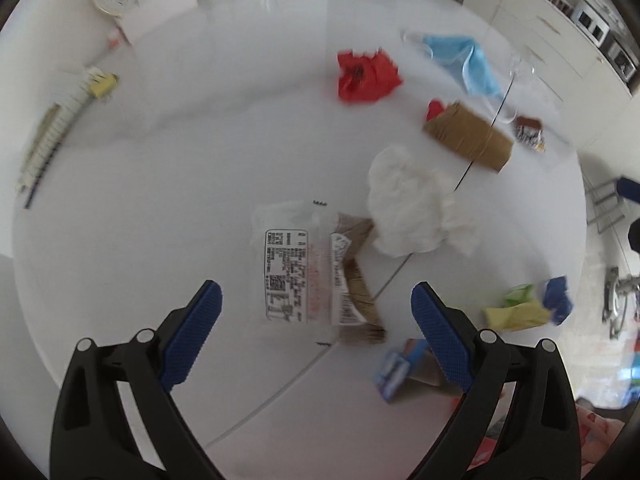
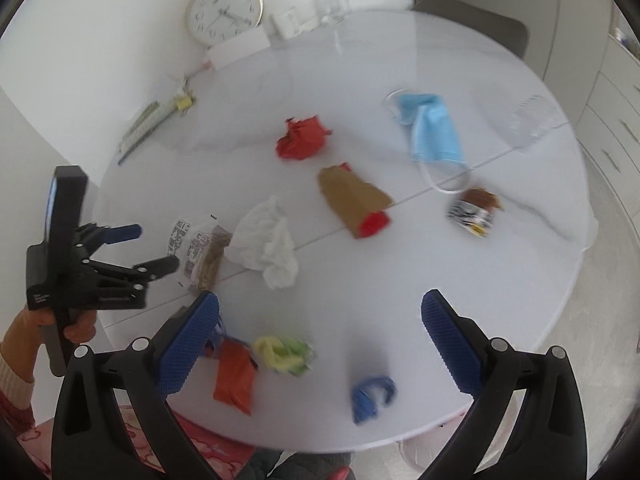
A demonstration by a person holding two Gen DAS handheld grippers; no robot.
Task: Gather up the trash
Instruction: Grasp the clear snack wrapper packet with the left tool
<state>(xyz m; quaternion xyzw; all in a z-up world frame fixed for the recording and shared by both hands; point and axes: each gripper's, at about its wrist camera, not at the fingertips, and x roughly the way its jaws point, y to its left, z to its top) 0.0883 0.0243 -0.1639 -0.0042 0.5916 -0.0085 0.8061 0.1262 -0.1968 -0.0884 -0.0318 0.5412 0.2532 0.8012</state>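
Trash lies scattered on a round white table [image 2: 400, 60]. My left gripper [image 1: 316, 292] hangs open above a clear labelled wrapper [image 1: 292, 276], nothing between its pads. Beyond it are a white tissue [image 1: 408, 204], a brown paper bag [image 1: 468, 136], red crumpled paper [image 1: 366, 76] and a blue face mask [image 1: 464, 60]. My right gripper [image 2: 320, 298] is open and empty over the near edge, above a yellow-green wrapper [image 2: 284, 354], an orange wrapper [image 2: 234, 380] and a blue scrap [image 2: 372, 396]. The right wrist view shows the left gripper [image 2: 156, 248] beside the clear labelled wrapper [image 2: 192, 252].
A wall clock [image 2: 224, 12], a white box [image 2: 240, 46] and glassware stand at the table's far side. A clear cup [image 2: 534, 120] and a snack wrapper [image 2: 474, 210] lie at the right. A grey chair [image 2: 472, 20] is behind the table, with cabinets [image 2: 616, 120] to the right.
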